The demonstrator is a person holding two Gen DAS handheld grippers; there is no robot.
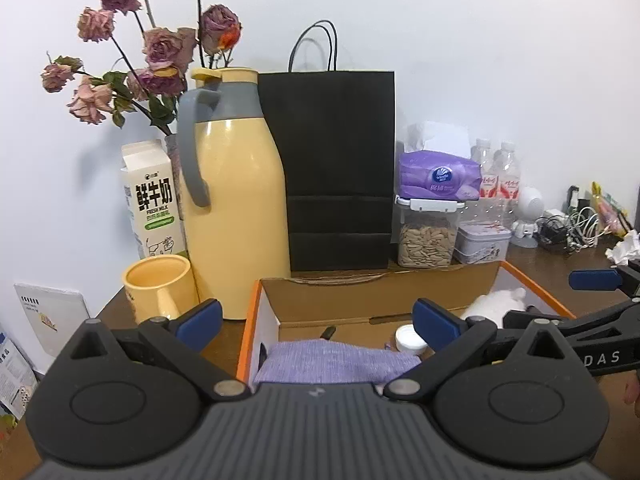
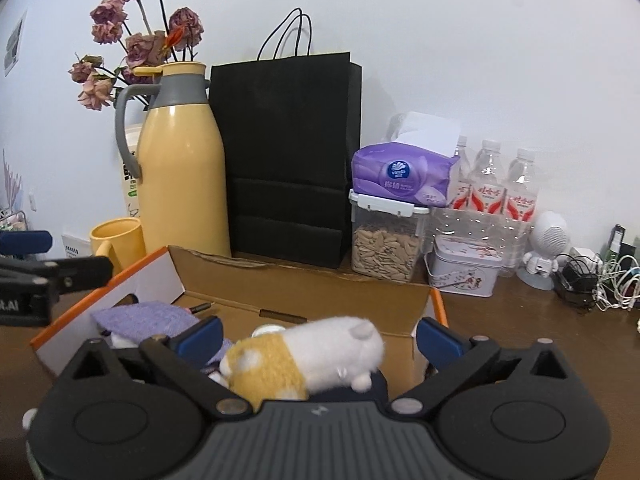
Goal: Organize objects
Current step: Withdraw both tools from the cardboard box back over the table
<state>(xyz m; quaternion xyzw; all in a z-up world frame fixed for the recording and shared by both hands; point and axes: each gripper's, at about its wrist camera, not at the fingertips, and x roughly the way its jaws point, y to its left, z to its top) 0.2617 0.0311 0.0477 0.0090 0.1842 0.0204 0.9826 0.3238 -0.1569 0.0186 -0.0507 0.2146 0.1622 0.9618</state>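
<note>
The brown table [image 2: 520, 320] carries a crowded row along its far edge, against the wall: a black paper bag [image 1: 340, 168], a yellow thermos jug [image 1: 236, 200] with a grey handle, a milk carton [image 1: 150, 204] and a yellow mug [image 1: 158, 288] toward the far left corner. Right of the bag stand a clear jar of seeds [image 2: 386, 248] with a purple tissue pack [image 2: 404, 176] on its lid, a small tin [image 2: 464, 266] and water bottles [image 2: 492, 184].

In front of this row sits an open cardboard box [image 1: 376, 292] with an orange rim. Inside it, at the left end, lies a folded purple cloth [image 1: 336, 364] — directly below and between the blue pads of the left claw [image 1: 318, 322], which is spread wide and touches nothing. At the box's right end lies a white and yellow plush toy [image 2: 304, 356], on its side — just under the right claw [image 2: 320, 338], between its spread fingers but not pinched by them. A small white jar [image 1: 410, 340] sits in the box between cloth and toy.
</note>
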